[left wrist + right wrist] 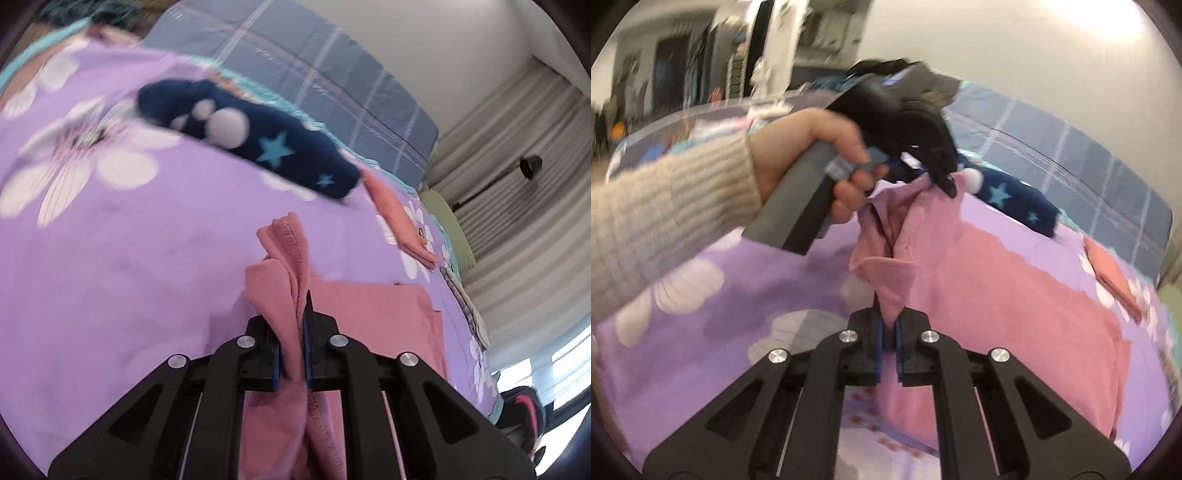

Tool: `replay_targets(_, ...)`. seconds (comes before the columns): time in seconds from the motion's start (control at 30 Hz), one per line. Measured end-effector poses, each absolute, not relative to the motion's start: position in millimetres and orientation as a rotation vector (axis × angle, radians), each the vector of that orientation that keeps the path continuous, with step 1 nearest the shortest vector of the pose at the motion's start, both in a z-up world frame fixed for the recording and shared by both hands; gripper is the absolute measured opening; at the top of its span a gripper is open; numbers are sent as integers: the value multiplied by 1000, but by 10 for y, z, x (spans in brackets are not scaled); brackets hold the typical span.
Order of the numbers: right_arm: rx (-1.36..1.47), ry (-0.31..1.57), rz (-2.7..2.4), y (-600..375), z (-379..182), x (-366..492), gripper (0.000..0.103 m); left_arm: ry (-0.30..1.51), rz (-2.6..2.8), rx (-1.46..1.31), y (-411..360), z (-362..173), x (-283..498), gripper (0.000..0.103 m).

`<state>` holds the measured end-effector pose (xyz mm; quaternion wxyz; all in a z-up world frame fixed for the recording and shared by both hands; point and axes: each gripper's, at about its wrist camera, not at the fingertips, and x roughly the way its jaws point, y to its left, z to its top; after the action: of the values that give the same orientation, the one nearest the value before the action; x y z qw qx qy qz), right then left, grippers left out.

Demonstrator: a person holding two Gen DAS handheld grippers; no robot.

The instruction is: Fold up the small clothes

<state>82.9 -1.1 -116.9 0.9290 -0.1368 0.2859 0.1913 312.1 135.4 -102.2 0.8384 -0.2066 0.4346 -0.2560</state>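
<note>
Two-handed lift of a pink garment (997, 295) over a bed with a purple flowered sheet (110, 277). The left gripper (293, 354) has its jaws nearly closed on a bunched edge of the pink cloth, which passes up between the pads and stands above them in a fold. The right gripper (889, 350) has its jaws likewise pinched on another corner of the same garment. In the right wrist view, the person's left hand (812, 158) carries the left gripper ahead of the right one, so the held edge runs away from the right jaws toward the left ones. The body of the garment hangs and spreads to the right, onto the sheet. A navy star-patterned piece (258, 140) and an orange piece (399, 225) lie beyond. Folding would likely carry the held edge across toward that free side.
</note>
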Motion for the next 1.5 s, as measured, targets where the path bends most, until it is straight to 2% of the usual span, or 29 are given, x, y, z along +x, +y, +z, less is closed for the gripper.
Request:
replay_targets(0.23, -21, 597, 301, -1113, -1009, 780, 5, 888, -614, -360, 527, -541, 3054, 9)
replay_targets(0.33, 88, 606, 256, -1630, -1033, 709, 5, 884, -658, -295, -98, -421, 2997, 9)
replay_targets(0.47, 196, 631, 194, -2145, -1177, 567, 5, 893, -690, -181, -912, -430, 2950, 9)
replay_targets(0.63, 333, 705, 144, -2673, -1482, 509, 5, 961, -668, -10, -1748, -753, 2942, 9)
replay_targets(0.8, 418, 742, 179, -2846, -1691, 463, 5, 1011, -630, 83, -2086, -1025, 2967, 9)
replay_targets(1.1, 495, 711, 249, -2942, -1629, 334, 5, 1015, -588, 156, -2291, -1057, 2918, 11)
replay_targets(1.13, 508, 717, 250, -2972, -1650, 335, 5, 1012, -582, 156, -2312, -1059, 2913, 21)
replay_targets(1.17, 522, 728, 248, -2989, -1672, 347, 5, 1003, -579, 156, -2316, -1049, 2898, 37)
replay_targets(1.23, 586, 767, 258, -3042, -1754, 363, 5, 961, -572, 173, -2326, -1000, 2854, 49)
replay_targets(1.4, 640, 793, 280, -3105, -1819, 316, 6, 829, -594, 225, -2021, -727, 2425, 68)
replay_targets(1.5, 647, 802, 275, -3120, -1820, 307, 14, 748, -595, 265, -1665, -657, 2030, 76)
